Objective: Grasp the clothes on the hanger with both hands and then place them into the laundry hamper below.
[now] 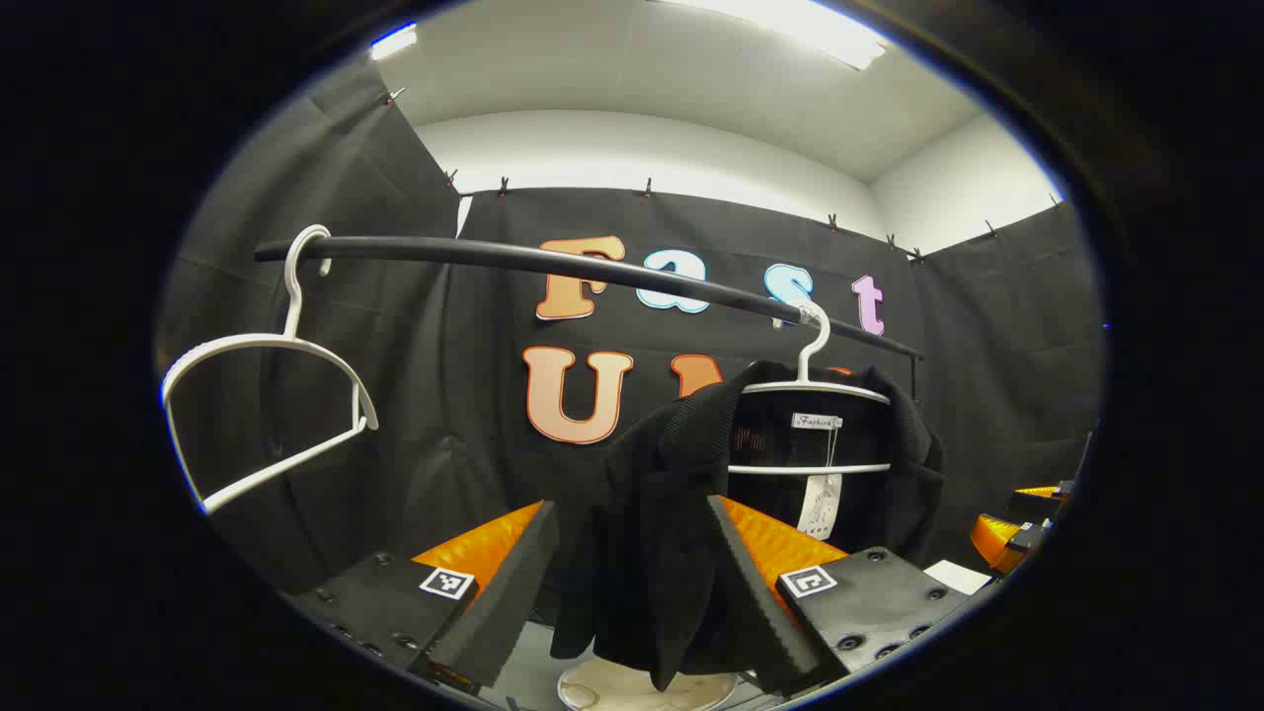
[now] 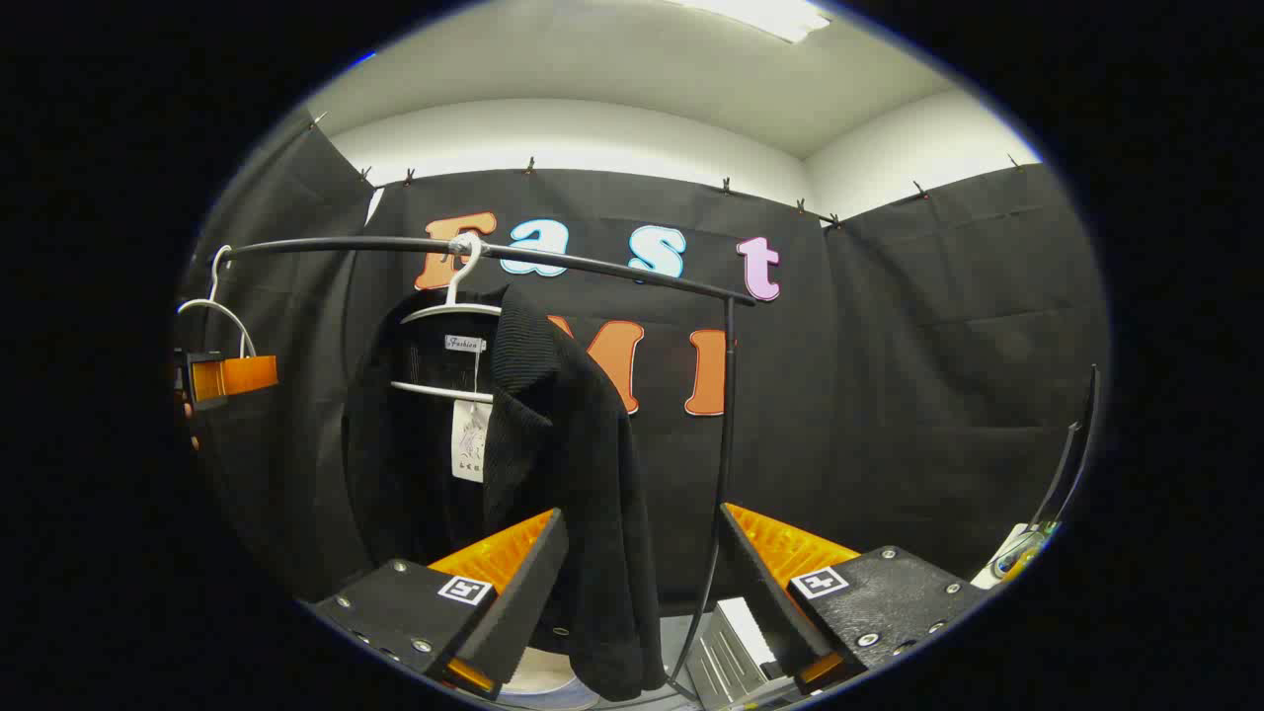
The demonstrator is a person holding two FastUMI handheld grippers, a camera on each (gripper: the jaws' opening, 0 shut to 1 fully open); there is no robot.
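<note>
hanging beside black garment (image 1: 681, 513): empty white hanger (image 1: 267, 395).

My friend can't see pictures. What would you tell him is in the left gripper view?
A black jacket hangs on a white hanger from a black rail, and the open left gripper reaches toward it, one finger on each side of the hanging front edge. An empty white hanger hangs farther left on the rail.

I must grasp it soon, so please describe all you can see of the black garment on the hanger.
The black garment looks like a ribbed knit jacket with a collar. It hangs open on a white hanger hooked over the black rail. A paper tag dangles inside. Its front edge droops between the left gripper fingers, not yet pinched.
</note>
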